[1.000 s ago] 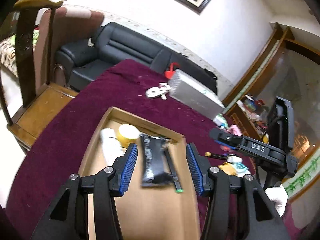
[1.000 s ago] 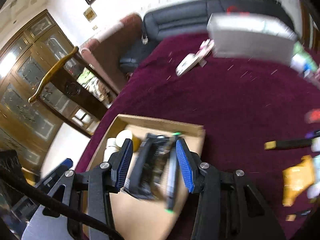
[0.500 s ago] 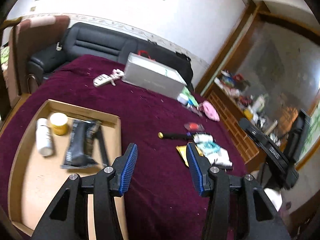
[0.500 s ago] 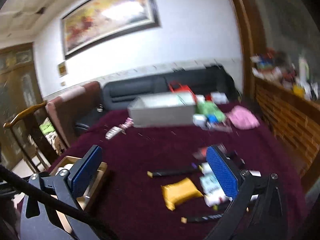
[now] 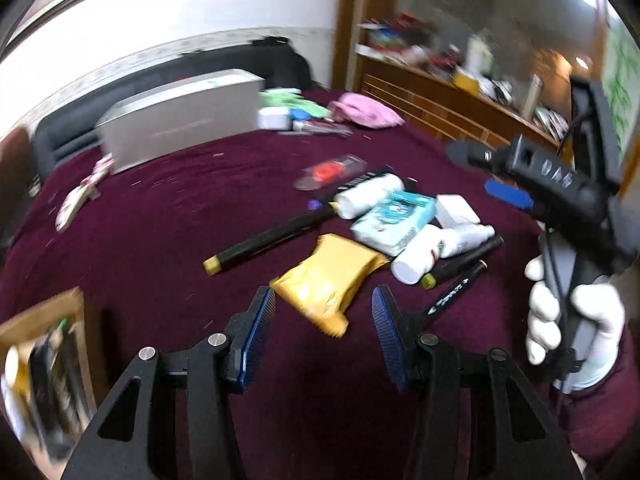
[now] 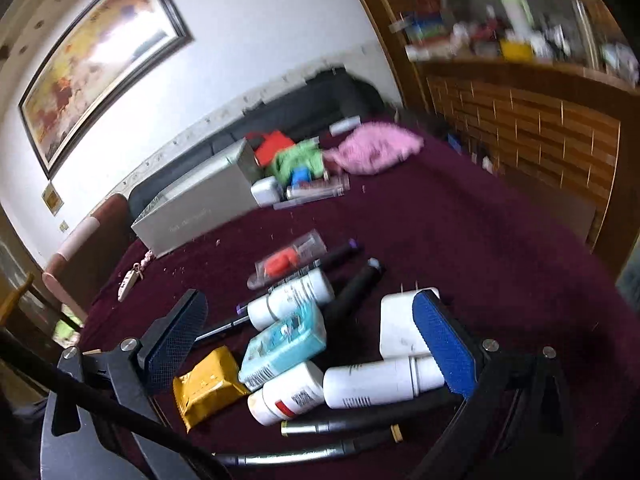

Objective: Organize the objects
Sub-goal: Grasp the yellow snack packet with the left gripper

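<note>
A pile of small objects lies on the maroon tablecloth: a yellow packet, a teal tissue pack, white bottles, a white charger and black markers. My left gripper is open, its blue pads on either side of the packet's near end without touching it. My right gripper hangs wide open over the pile, empty, held by a white-gloved hand. The wooden tray shows blurred at the lower left of the left wrist view.
A grey box stands at the back of the table. Beside it lie a pink cloth, green cloth and small bottles. A red item in a clear pack and keys lie nearer. A cluttered wooden cabinet runs along the right.
Both grippers swung right, from over the wooden tray to the pile of objects. The right jaws went from narrow to wide open. The black packet and pen stayed in the tray.
</note>
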Tool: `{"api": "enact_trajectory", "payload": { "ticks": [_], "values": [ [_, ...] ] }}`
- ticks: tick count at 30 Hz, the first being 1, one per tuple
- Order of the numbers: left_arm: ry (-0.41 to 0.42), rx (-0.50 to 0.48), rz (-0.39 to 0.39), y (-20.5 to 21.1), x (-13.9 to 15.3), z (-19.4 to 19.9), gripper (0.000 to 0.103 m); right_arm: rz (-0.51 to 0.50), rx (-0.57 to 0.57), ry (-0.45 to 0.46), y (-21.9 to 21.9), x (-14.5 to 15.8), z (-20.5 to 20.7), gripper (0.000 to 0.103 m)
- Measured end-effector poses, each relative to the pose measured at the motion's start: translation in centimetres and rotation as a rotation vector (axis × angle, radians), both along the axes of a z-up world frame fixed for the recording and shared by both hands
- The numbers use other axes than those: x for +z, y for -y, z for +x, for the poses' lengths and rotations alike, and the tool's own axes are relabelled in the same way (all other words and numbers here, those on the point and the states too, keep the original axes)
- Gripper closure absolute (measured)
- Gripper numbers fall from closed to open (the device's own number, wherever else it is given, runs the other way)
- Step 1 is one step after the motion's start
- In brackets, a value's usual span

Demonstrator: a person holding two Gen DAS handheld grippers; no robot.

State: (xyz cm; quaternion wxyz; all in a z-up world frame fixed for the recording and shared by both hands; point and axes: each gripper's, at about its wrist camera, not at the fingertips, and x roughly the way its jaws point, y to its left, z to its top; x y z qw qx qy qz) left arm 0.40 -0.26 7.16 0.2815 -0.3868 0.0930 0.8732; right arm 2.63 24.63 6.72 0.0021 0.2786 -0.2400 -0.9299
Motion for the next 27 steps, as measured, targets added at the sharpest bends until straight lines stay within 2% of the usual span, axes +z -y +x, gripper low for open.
{"api": "enact_trajectory", "payload": {
  "ticks": [3, 8, 11, 13, 16, 20, 22, 25, 27],
  "values": [
    [-0.009, -0.049, -0.074, -2.5, -1.0, -1.2, 0.059, 0.012, 0.008, -0.014, 0.3, 0.4, 0.3, 0.0],
    [0.001, -0.088, -0.15, -5.4, -3.5, -3.4, 0.059, 0.007, 0.019, 0.004, 0.5, -0.3, 0.1, 0.0],
    [-0.039, -0.104, -0.243, -6.9, -5.1, -3.6, 0.053, -0.027, 0.01, 0.01, -0.1, -0.5, 0.2, 0.0],
    [-0.044, -0.096, -0.243, -7.2, -5.2, -3.3, 0.054, -0.042, 0.003, 0.019, -0.4, -0.8, 0.0, 0.0],
    [0.011, -0.063, -0.183, -6.2, -4.3, -3.1, 0.07, -0.055, 0.002, 0.038, -0.6, -1.2, -0.2, 0.0],
    [0.008, -0.012, -0.105, -3.7, -2.2, -1.5, 0.079, -0.051, 0.007, 0.048, -0.5, -1.4, -0.3, 0.0],
    [0.007, 0.009, -0.057, -2.0, -1.0, -0.2, 0.094, -0.042, 0.006, 0.05, -0.3, -1.4, -0.3, 0.0],
    [0.0, 0.053, 0.008, 0.8, 0.9, 2.1, 0.094, -0.032, 0.003, 0.056, -0.2, -1.5, -0.4, 0.0],
    [0.004, 0.062, -0.002, 1.6, 1.0, 2.9, 0.094, -0.029, 0.0, 0.065, -0.2, -1.7, -0.4, 0.0]
  ]
}}
